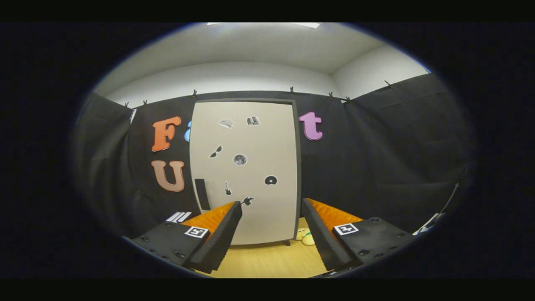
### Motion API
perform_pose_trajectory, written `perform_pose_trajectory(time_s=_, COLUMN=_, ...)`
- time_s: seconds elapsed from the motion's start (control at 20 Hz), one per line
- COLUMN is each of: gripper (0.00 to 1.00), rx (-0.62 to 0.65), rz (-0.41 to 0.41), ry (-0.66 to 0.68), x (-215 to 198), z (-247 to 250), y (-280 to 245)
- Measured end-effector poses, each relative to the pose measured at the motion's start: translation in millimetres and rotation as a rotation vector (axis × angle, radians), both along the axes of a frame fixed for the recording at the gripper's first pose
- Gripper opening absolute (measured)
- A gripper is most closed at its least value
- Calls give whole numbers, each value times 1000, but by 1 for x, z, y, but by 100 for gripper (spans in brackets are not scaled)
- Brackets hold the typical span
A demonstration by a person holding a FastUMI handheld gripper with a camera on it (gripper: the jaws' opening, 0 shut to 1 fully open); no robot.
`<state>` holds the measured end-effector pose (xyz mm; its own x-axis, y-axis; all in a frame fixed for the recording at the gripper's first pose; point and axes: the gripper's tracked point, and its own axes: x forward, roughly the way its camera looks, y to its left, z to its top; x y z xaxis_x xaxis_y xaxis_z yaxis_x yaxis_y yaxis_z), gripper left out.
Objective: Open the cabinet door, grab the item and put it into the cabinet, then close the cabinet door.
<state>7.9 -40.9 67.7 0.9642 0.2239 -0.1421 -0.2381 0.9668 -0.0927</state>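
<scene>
The tall beige cabinet door with small dark stickers (pixel 244 171) stands closed at the far edge of the pale wooden surface (pixel 267 261), straight ahead of the tongs (pixel 271 217). Its upright dark bar handle (pixel 202 194) lies ahead and to the left of the left finger. The small yellow soft toy (pixel 307 237) sits at the door's lower right corner. The tongs are level, facing forward, spread apart and empty.
</scene>
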Motion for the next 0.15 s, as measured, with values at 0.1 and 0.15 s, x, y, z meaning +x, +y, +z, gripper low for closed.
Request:
perform_pose_trajectory(time_s=0.1, gripper=94, rx=-2, rz=-17, ry=-9, x=-4, z=1, y=-9)
perform_pose_trajectory(time_s=0.15, gripper=94, rx=-2, rz=-24, ry=-13, x=-7, z=1, y=-13)
